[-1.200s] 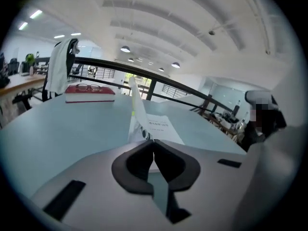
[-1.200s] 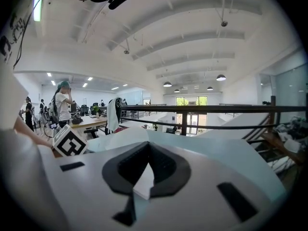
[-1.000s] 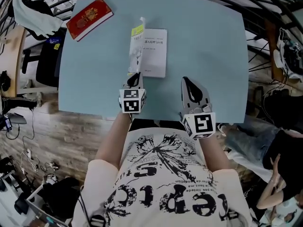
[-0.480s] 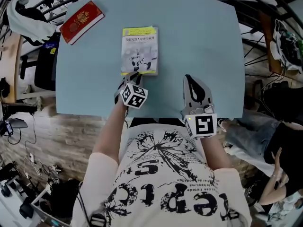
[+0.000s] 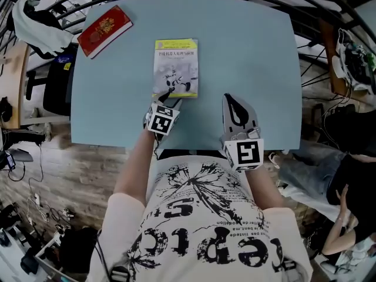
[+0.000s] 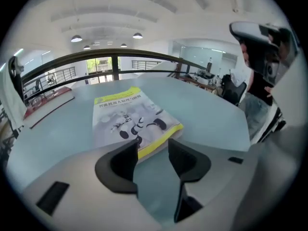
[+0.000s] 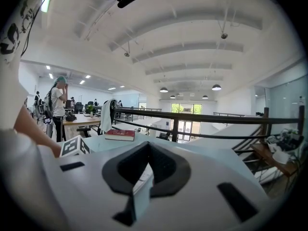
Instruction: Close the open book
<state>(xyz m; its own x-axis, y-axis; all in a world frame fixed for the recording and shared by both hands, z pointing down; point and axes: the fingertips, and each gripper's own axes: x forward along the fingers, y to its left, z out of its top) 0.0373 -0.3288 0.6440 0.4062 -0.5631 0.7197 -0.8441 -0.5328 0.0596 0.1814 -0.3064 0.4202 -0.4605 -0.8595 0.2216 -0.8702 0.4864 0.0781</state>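
Note:
The book (image 5: pixel 175 67) lies closed and flat on the light blue table (image 5: pixel 252 51), its white and yellow cover up. My left gripper (image 5: pixel 167 102) tilts down at the book's near edge. In the left gripper view the book (image 6: pixel 130 119) lies just past the left gripper (image 6: pixel 153 146), whose jaws are opening. Only bare table and the book's near corner show between them, and the pads press on nothing. My right gripper (image 5: pixel 234 100) hovers to the right of the book, apart from it. In its own view the right gripper (image 7: pixel 148 146) is shut and holds nothing.
A red book (image 5: pixel 104 30) lies at the table's far left corner. A white cloth (image 5: pixel 35 16) hangs on the black railing beyond it. The table's near edge runs just under both grippers. A seated person (image 5: pixel 346 204) is at the lower right, off the table.
A second ago the book's cover stood upright at my left gripper's tips; it has since dropped flat and the book is closed. The left jaws opened and the left gripper sank a little.

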